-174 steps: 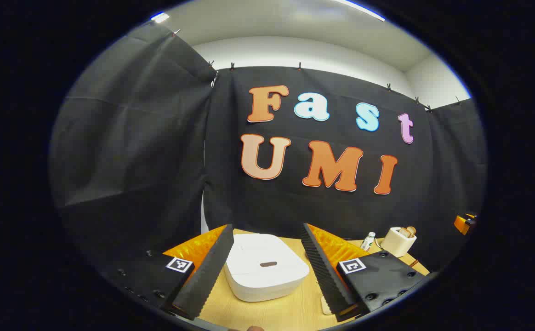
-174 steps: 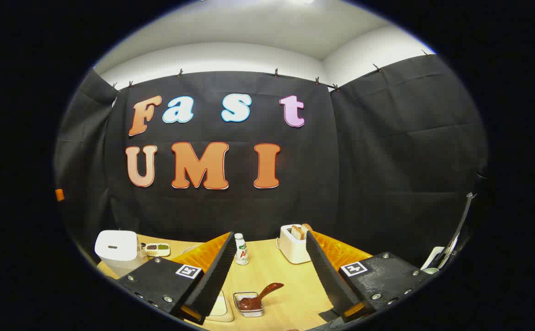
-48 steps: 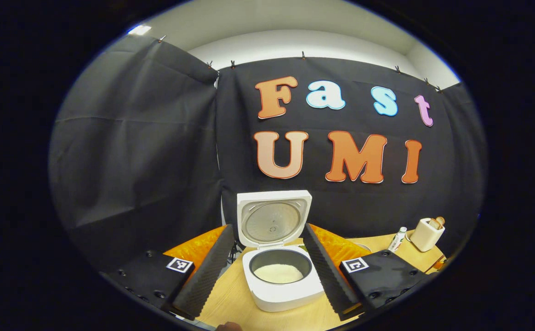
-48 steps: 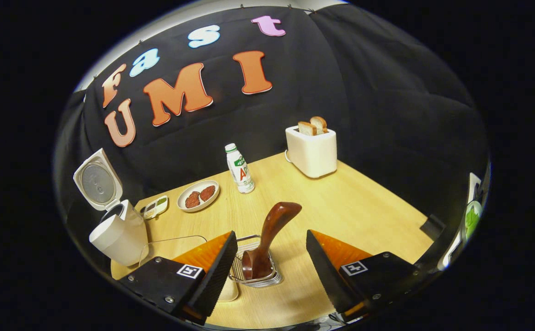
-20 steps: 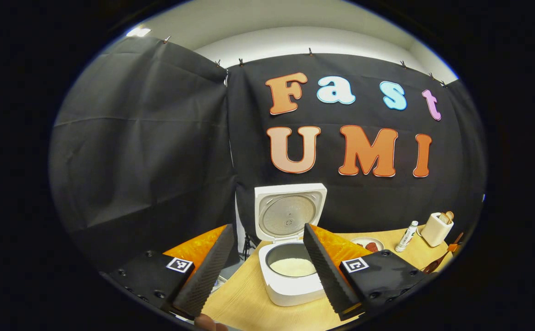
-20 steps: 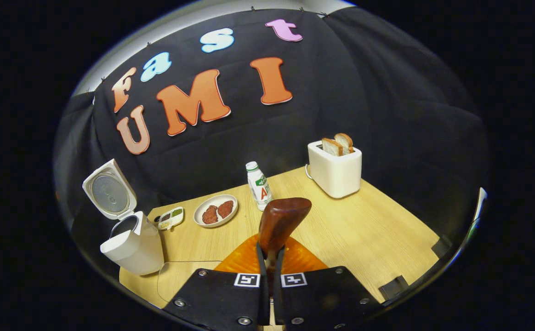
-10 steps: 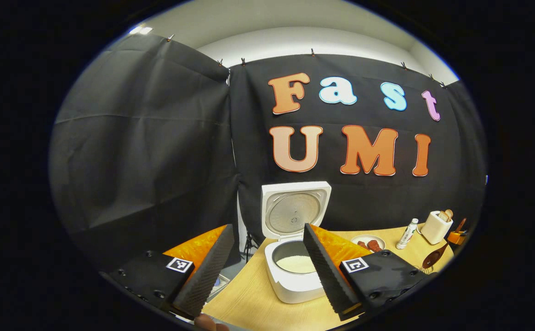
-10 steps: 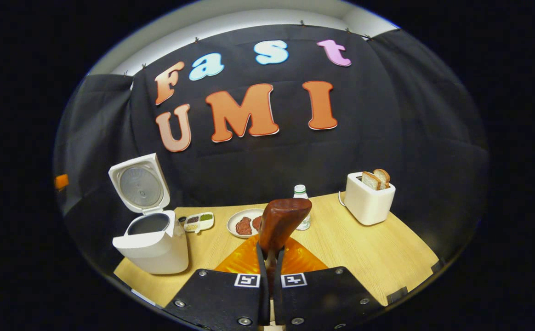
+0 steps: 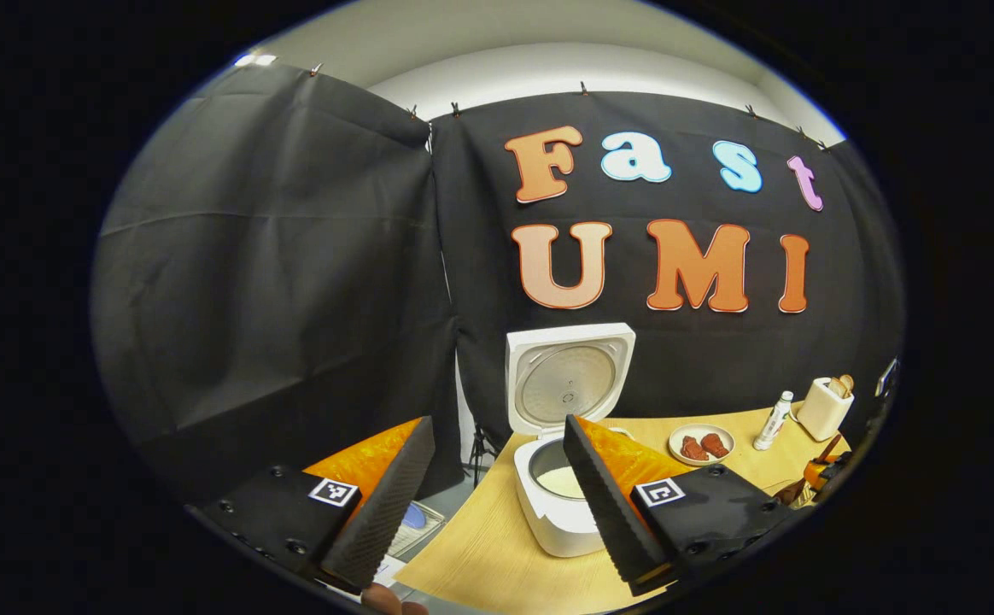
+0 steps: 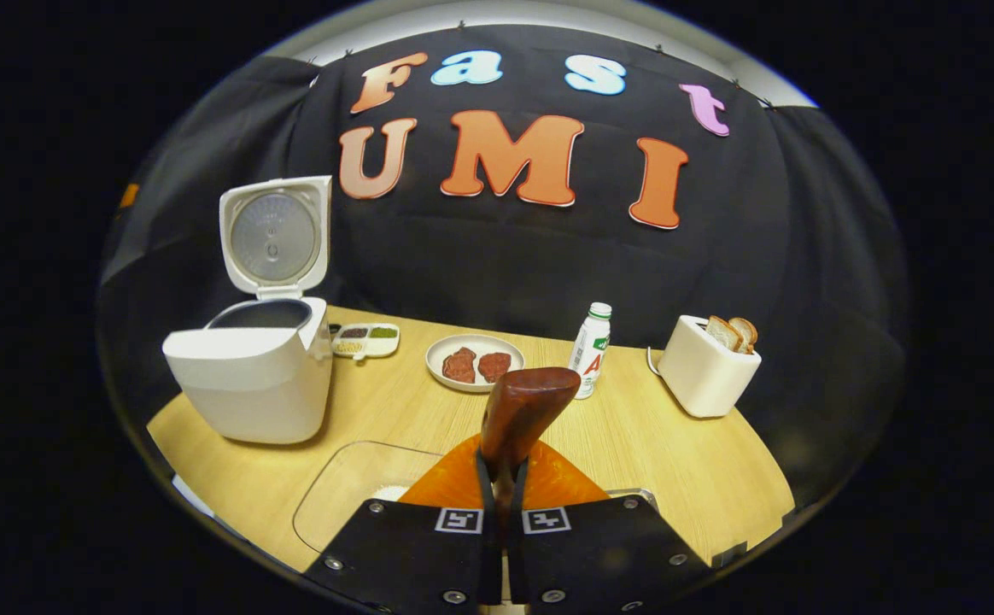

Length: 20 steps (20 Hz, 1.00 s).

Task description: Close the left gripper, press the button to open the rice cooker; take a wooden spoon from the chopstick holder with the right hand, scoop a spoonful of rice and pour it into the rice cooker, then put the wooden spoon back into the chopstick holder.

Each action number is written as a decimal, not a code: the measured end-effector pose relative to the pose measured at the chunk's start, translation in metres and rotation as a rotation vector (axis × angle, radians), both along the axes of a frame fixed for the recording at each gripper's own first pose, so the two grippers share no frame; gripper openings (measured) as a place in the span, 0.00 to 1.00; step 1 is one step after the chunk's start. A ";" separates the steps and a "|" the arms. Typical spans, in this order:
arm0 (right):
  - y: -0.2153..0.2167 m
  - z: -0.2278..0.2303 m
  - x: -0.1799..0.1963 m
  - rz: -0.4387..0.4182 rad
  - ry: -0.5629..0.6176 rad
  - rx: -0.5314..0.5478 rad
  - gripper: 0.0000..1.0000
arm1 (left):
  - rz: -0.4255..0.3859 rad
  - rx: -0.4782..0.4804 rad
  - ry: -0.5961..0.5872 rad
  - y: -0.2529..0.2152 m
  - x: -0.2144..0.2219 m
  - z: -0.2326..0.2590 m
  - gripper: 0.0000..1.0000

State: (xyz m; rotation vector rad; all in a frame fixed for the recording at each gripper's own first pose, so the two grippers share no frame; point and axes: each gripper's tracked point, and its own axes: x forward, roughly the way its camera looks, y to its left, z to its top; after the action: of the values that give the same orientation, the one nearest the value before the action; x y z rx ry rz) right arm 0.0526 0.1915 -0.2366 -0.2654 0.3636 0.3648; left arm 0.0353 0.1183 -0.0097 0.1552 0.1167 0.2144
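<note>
The white rice cooker (image 10: 249, 384) stands open on the left of the wooden table (image 10: 676, 478), its lid (image 10: 275, 232) upright. My right gripper (image 10: 501, 465) is shut on the brown wooden spoon (image 10: 524, 408). The handle end rises between the fingers and the bowl is hidden below. Just left of it lies a clear container (image 10: 345, 489) with a patch of white rice (image 10: 390, 493). In the left gripper view my left gripper (image 9: 497, 420) is open and holds nothing. It hangs near the table's left edge, with the rice cooker (image 9: 561, 521) partly behind its right finger (image 9: 599, 495).
Behind the spoon sit a plate with two pieces of meat (image 10: 474, 360), a small bottle (image 10: 591, 339), a white toaster with bread (image 10: 706, 367) and a small condiment dish (image 10: 365, 339). A metal rim (image 10: 634, 493) peeks out right of the gripper's body.
The right gripper, still shut on the spoon, has tipped down and swung left, bringing the clear container into view. The left gripper drifted left, so the cooker sits further right in its view.
</note>
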 end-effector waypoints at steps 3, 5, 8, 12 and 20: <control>-0.003 -0.025 -0.011 0.003 0.048 -0.086 0.03 | 0.002 0.008 0.016 0.001 0.003 -0.007 1.00; -0.002 -0.034 -0.016 -0.006 0.080 -0.080 0.02 | 0.001 0.008 0.025 0.001 0.003 -0.009 1.00; 0.002 -0.041 -0.022 -0.054 0.188 0.064 0.03 | 0.007 0.007 0.030 0.005 0.004 -0.011 1.00; 0.014 -0.050 -0.028 -0.098 0.291 0.252 0.02 | 0.017 0.004 0.053 0.009 0.007 -0.021 1.00; 0.043 -0.068 -0.033 -0.169 0.470 0.548 0.02 | 0.002 -0.004 0.060 -0.002 0.009 -0.025 1.00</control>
State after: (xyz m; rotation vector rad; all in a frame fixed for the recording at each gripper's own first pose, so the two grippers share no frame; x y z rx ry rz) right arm 0.0194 0.2341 -0.3043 0.3946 0.7239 0.3441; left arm 0.0446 0.1166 -0.0345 0.1580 0.1767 0.2121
